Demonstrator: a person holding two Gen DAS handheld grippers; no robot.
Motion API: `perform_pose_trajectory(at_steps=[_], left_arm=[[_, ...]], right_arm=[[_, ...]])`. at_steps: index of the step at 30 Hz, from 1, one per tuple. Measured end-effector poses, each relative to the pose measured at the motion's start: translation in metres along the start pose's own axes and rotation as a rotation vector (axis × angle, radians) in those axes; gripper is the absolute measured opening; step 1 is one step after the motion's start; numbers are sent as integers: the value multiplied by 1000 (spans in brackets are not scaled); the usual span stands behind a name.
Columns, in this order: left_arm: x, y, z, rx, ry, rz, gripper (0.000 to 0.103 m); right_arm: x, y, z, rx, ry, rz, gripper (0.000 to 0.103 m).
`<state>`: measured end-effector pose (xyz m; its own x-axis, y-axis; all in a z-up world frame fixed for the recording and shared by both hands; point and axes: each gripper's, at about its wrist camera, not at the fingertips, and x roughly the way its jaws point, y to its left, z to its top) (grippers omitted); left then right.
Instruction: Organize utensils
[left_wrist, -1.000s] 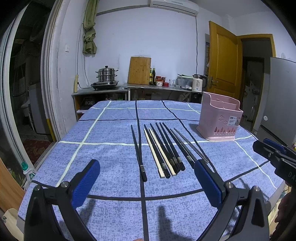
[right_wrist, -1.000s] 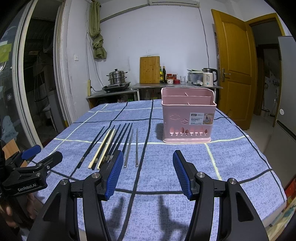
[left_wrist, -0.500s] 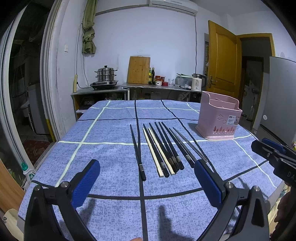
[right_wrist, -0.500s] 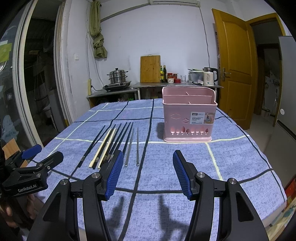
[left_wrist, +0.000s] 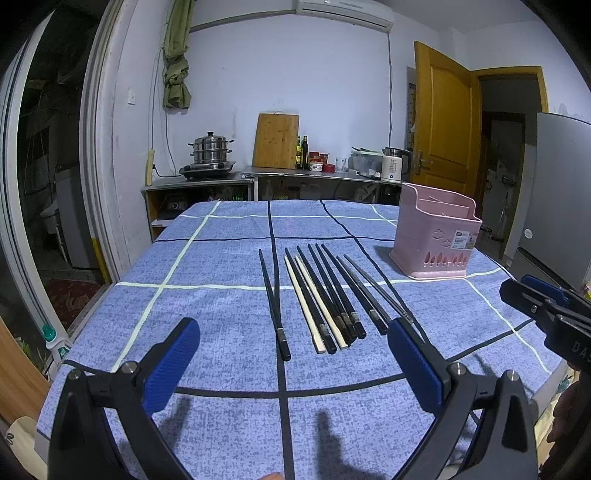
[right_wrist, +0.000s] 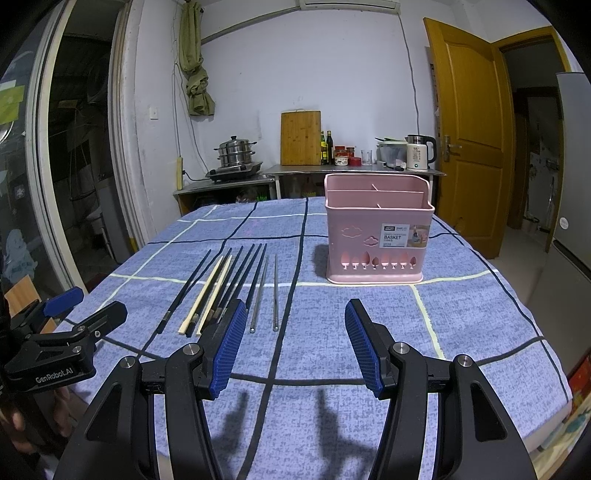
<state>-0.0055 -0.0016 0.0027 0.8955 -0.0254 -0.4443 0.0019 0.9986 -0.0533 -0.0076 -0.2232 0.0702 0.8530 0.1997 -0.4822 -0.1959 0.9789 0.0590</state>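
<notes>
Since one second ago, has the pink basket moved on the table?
No. The pink basket stands on the same pale line of the blue tablecloth as before.

left wrist: low, near table edge, faces chopsticks | right wrist: alongside, faces basket | shared: both

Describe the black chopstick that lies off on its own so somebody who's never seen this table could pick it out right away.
Start at the pink basket on the blue checked tablecloth, then look left to the row of chopsticks. The lone black chopstick is the leftmost one, separated from the others by a gap and crossing the cloth's dark stripe.
</notes>
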Motion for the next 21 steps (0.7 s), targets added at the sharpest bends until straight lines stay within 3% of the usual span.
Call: perform_pose_trajectory(at_steps=[21], left_arm=[[6,2,0,4,25,-17,103]], right_arm=[[5,1,-2,-5,22,13,57]])
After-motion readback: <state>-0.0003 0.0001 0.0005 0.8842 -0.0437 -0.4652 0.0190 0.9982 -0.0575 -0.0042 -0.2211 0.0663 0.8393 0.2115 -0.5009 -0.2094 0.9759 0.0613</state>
